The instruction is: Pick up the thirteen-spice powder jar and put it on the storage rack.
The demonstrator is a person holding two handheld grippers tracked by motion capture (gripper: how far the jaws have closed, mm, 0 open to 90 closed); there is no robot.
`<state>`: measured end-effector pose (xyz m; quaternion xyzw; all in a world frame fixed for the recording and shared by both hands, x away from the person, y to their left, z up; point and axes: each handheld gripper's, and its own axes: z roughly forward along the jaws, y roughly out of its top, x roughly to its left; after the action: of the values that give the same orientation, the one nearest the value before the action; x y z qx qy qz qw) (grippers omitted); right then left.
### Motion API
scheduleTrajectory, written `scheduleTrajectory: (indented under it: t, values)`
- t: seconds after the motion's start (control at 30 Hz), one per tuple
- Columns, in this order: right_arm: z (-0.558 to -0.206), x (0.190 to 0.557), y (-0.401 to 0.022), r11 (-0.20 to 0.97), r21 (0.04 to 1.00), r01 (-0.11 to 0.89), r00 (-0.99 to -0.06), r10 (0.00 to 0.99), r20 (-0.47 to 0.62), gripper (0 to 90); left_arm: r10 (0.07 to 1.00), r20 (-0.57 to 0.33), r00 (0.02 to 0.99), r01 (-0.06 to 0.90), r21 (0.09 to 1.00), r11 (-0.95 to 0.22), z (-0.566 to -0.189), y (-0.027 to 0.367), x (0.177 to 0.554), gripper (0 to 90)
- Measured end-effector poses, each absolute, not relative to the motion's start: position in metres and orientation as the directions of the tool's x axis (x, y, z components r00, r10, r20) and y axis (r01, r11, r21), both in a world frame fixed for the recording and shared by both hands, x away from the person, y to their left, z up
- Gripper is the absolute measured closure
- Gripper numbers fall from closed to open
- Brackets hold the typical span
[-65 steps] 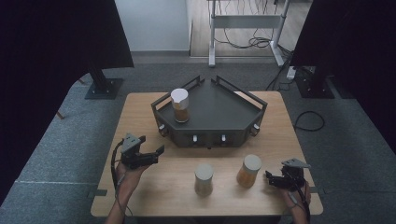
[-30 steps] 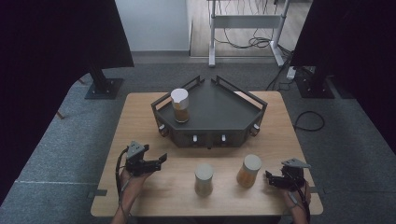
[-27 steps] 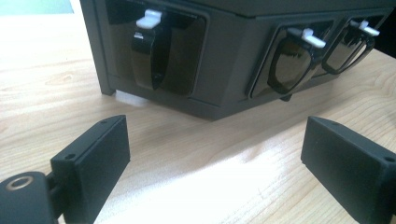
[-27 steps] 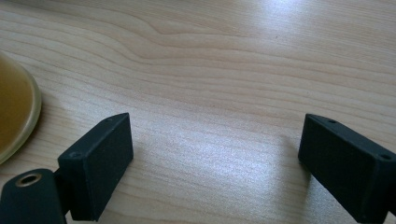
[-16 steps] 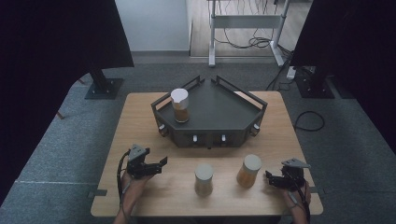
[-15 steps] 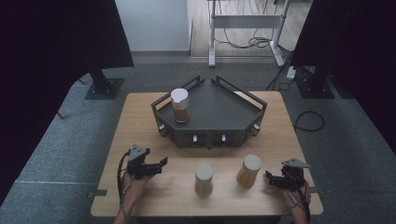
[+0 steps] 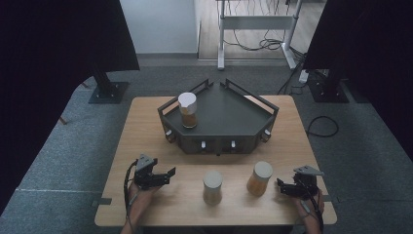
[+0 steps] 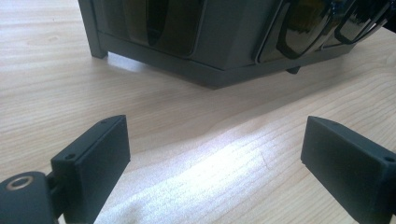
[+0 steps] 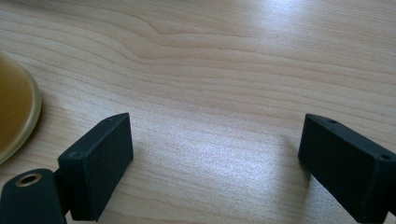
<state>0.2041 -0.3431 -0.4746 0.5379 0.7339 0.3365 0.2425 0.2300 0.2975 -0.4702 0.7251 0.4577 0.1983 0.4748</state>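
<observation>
A dark angular tray (image 7: pixel 229 114) stands at the middle of the wooden table, with a white-lidded amber jar (image 7: pixel 187 110) upright in its left corner. Two more lidded jars stand on the table in front of it, a pale one (image 7: pixel 212 186) and an amber one (image 7: pixel 259 178). My left gripper (image 7: pixel 168 175) hovers low at the front left, open and pointing right toward the pale jar, a gap away. Its jaws (image 8: pixel 215 140) frame bare wood, with the tray's base (image 8: pixel 205 42) ahead. My right gripper (image 7: pixel 281 187) sits open at the front right, just right of the amber jar (image 9: pixel 14 112), nothing between its jaws (image 9: pixel 215 140).
The tray has raised rails and small knobs (image 7: pixel 217 145) along its front face. The table's front edge (image 7: pixel 214 222) lies just behind both hands. Dark curtains, stands and floor cables surround the table.
The left gripper has drifted toward the table's front edge and a little right, most of it before the last second. The right gripper and the jars have stayed put.
</observation>
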Motion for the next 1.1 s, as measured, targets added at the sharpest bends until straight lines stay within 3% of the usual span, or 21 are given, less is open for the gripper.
scheduleTrajectory:
  t: [1.1]
  values:
    - [-0.475,0.204,-0.343,0.194,0.755,0.627,-0.303,0.953,0.007,9.5,0.855,-0.159,0.493,0.518,0.843,-0.142,-0.483,0.296,0.232,7.4]
